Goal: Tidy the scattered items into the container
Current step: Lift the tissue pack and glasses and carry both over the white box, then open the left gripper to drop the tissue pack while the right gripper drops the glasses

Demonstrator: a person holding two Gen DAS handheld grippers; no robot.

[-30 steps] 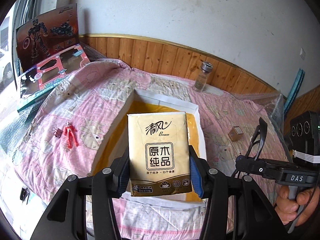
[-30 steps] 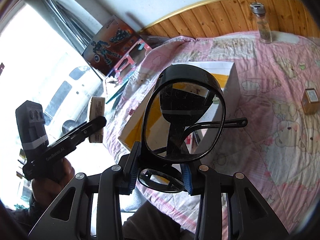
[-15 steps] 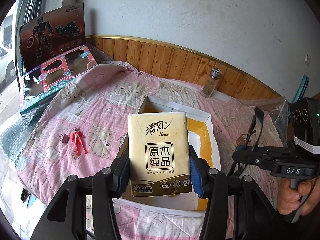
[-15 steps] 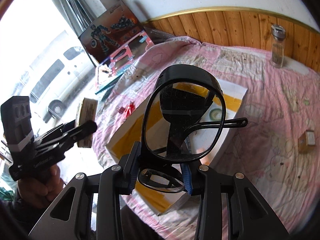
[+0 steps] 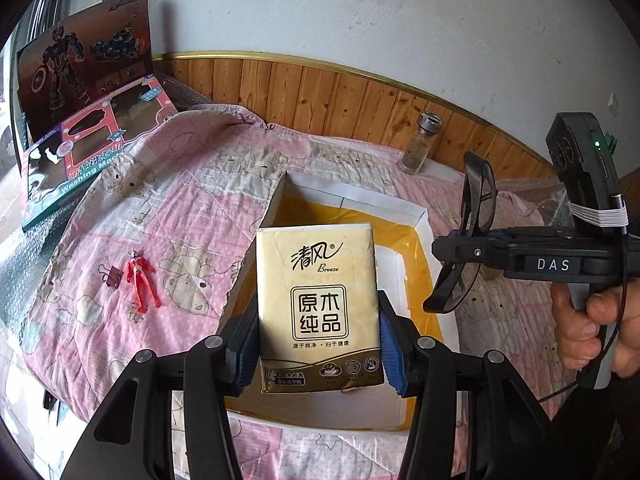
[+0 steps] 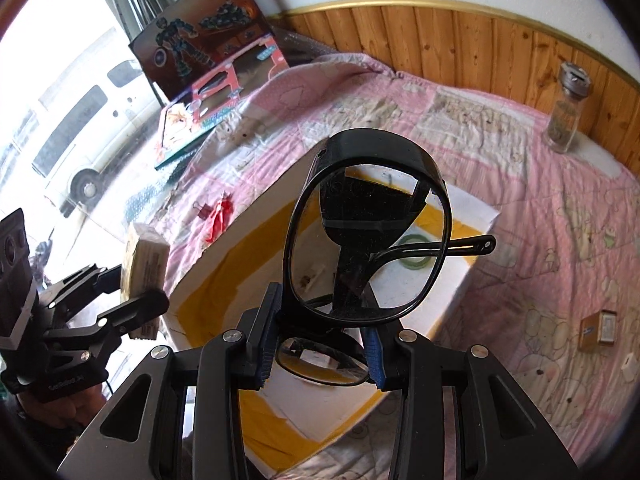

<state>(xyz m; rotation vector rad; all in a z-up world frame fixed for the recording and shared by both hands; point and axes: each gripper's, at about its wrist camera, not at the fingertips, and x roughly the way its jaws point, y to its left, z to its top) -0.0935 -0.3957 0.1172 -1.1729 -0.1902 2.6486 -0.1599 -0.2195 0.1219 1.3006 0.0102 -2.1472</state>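
Observation:
My left gripper [image 5: 319,344] is shut on a beige tissue pack [image 5: 318,300], held upright over the near end of a white box with a yellow lining [image 5: 420,220]. My right gripper [image 6: 322,350] is shut on black-framed glasses [image 6: 368,236], which stick up over the same box [image 6: 476,216]. In the left wrist view the glasses [image 5: 476,216] hang above the box's right rim. A green ring [image 6: 416,262] lies inside the box. On the pink quilt left of the box lie a red toy figure [image 5: 140,278] and a binder clip [image 5: 112,276].
A glass jar [image 5: 420,142] stands at the back by the wood panelling. A small brown carton [image 6: 598,328] lies on the quilt [image 5: 160,208] right of the box. Toy packaging [image 5: 84,92] leans at the far left. A window with a van outside is at the left.
Both grippers have drawn in over the box with their loads still held. The right gripper with the glasses has moved closer to the box's right rim.

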